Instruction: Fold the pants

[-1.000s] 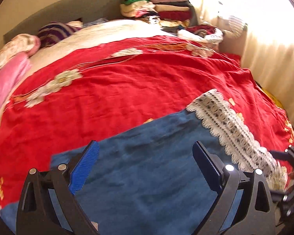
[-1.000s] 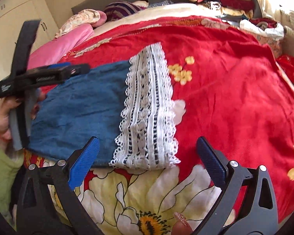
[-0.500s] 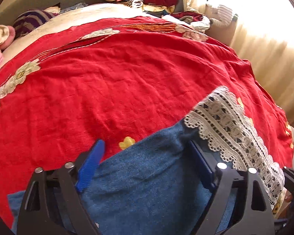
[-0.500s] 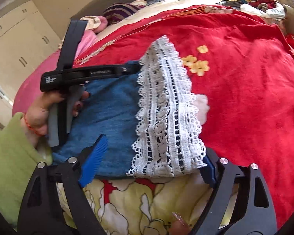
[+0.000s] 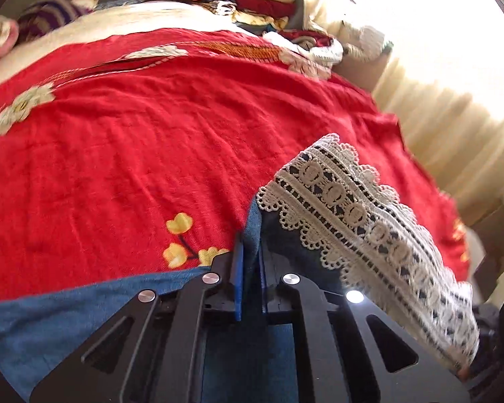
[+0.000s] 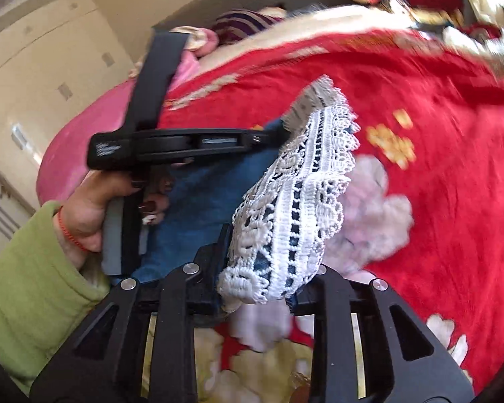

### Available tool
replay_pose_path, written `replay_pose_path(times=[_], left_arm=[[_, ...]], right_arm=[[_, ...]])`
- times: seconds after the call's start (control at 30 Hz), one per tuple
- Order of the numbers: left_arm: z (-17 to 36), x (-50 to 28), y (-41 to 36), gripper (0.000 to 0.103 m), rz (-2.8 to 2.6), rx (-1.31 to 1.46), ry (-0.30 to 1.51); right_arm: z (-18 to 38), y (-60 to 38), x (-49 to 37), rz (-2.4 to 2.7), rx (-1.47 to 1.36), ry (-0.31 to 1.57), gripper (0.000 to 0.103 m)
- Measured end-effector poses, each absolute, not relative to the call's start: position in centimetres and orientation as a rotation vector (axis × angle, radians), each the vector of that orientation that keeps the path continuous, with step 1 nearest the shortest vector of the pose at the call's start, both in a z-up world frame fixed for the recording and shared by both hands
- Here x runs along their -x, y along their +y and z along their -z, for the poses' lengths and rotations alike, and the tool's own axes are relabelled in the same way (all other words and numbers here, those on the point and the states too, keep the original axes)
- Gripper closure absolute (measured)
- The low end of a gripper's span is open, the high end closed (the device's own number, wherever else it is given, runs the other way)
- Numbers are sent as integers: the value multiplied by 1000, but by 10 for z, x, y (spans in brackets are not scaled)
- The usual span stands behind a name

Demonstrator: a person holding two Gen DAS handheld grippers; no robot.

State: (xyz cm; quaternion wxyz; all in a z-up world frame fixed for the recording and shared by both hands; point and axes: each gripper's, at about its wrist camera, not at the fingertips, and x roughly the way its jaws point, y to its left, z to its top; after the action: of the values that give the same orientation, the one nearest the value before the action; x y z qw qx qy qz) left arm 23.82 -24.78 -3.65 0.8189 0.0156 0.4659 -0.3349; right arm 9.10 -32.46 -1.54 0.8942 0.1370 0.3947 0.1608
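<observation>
A second ago both pairs of jaws stood wide over flat denim; now the left gripper (image 5: 250,262) is clenched on the far edge of the pants (image 5: 67,319), pinching up a fold. The left hand (image 6: 94,208), in a green sleeve (image 6: 27,295), grips its handle and tilts the tool downward. The right gripper (image 6: 262,282) is closing on the lace hem (image 6: 295,194), which has bunched and lifted off the red bedspread (image 5: 117,154).

Blue denim pants (image 5: 43,322), white lace hem (image 5: 359,221) (openwork); red floral bedspread (image 5: 134,154).
</observation>
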Motion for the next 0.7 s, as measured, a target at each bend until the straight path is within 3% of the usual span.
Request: replay_pose_path(times=[0.23, 0.53, 0.7], left_arm=[[2, -226, -185, 97, 696, 113, 906], [19, -217, -45, 88, 402, 331, 945], [25, -201, 18, 72, 371, 512, 905]], right_arm=[[-21, -249, -85, -473, -46, 725, 84], [4, -160, -95, -586, 187, 797, 84], [0, -118, -82, -645, 321, 774, 84]])
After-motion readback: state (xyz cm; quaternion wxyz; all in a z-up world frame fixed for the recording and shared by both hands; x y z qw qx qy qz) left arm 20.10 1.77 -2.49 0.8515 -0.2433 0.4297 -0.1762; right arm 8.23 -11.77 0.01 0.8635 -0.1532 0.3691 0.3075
